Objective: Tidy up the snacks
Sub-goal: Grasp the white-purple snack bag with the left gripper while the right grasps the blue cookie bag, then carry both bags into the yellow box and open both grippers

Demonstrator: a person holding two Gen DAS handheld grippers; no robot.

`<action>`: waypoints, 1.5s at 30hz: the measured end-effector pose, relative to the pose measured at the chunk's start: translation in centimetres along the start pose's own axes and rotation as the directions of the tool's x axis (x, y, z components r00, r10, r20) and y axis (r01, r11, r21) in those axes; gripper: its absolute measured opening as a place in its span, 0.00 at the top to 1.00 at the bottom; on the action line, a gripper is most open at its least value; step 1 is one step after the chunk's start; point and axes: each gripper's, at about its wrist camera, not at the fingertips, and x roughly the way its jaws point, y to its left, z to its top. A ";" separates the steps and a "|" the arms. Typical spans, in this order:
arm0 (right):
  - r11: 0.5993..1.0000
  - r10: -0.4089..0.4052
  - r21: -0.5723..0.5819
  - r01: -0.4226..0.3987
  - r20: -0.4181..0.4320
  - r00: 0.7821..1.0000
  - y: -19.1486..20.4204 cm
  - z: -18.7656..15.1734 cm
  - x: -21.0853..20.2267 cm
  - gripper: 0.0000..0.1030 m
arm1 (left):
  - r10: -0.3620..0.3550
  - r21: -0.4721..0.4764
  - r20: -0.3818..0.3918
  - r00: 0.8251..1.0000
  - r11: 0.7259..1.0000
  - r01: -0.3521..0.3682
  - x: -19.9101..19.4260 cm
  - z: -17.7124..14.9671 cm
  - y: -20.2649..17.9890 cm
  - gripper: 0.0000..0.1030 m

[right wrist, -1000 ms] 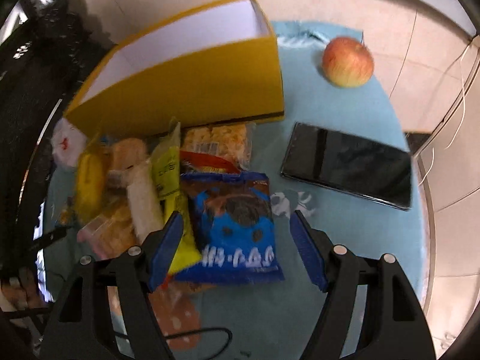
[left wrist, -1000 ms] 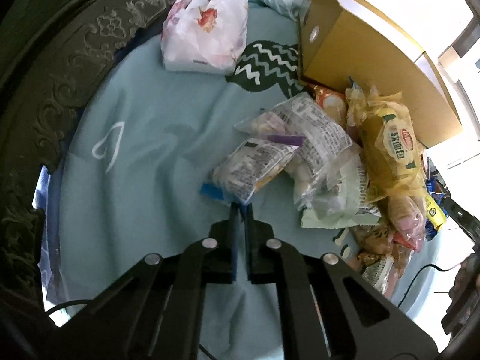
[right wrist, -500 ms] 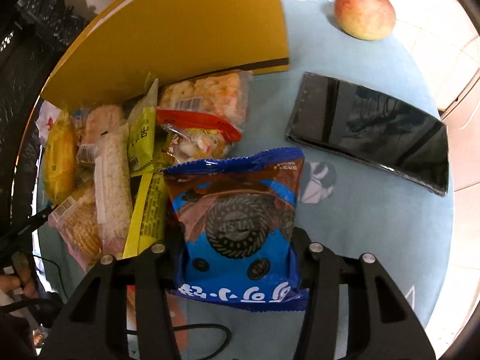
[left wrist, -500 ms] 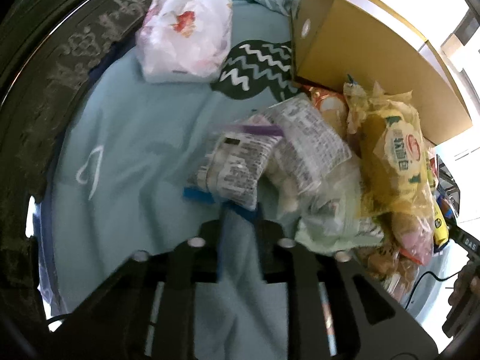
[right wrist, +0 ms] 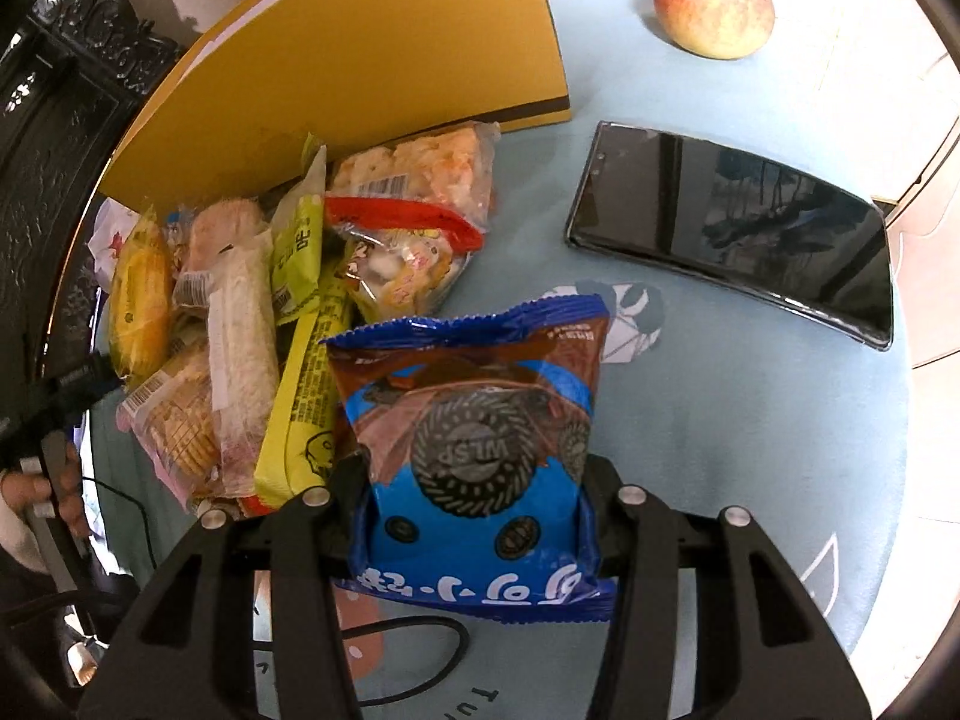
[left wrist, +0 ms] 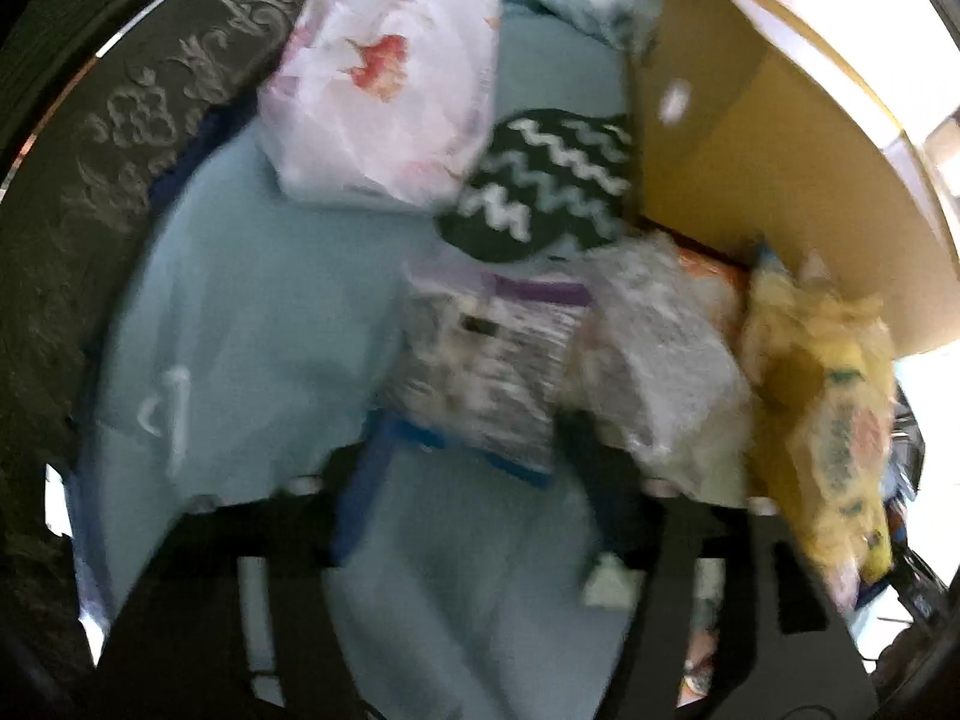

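**Cookie bag gripped beside the yellow box**

Taking the yellow box (right wrist: pixel 372 78) as landmark: left of its front wall lies the snack pile (right wrist: pixel 240 324); there the left gripper (left wrist: pixel 474 480) is opening its fingers around a clear purple-striped packet (left wrist: pixel 486 366), with no clear pinch in the blurred view. In front of the box, the right gripper (right wrist: pixel 474 516) has its fingers clenched on the blue cookie bag (right wrist: pixel 474 450). Farther right rest a phone (right wrist: pixel 732 228) and an apple (right wrist: pixel 711 0). The step looks like picking; next, carry the bag over the box wall and release it inside.

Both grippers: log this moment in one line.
right gripper: shut on cookie bag | left gripper: opening, clear bag between fingers | box: behind pile
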 end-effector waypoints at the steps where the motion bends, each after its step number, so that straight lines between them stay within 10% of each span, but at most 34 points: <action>1: 1.000 -0.002 -0.001 0.002 0.000 1.000 0.0 0.0 0.1 0.51 | -0.009 -0.015 -0.010 1.000 1.000 0.009 0.1 0.5 0.2 0.32; 7: 1.000 -0.005 -0.002 0.005 -0.006 1.000 0.1 0.1 0.3 0.51 | -0.016 -0.022 0.006 1.000 1.000 0.016 1.5 2.2 0.8 0.33; 14: 1.000 -0.003 0.006 0.003 -0.013 1.000 0.2 0.2 0.6 0.51 | 0.074 0.062 0.027 0.997 0.995 -0.076 3.0 2.7 -0.9 0.57; 30: 0.999 0.034 -0.004 -0.033 0.130 0.991 0.2 1.7 -5.4 0.51 | -0.097 0.029 0.142 0.985 0.995 0.094 -7.1 -2.2 -0.5 0.60; 36: 0.997 0.075 -0.043 -0.067 0.219 0.973 1.5 2.6 -9.0 0.51 | -0.160 0.051 0.211 0.964 0.987 0.153 -13.3 -4.8 -0.7 0.60; 45: 0.988 0.112 -0.144 -0.057 0.416 0.902 4.2 9.2 -13.4 0.51 | -0.293 0.175 0.338 0.895 0.953 0.246 -18.0 1.2 -9.2 0.59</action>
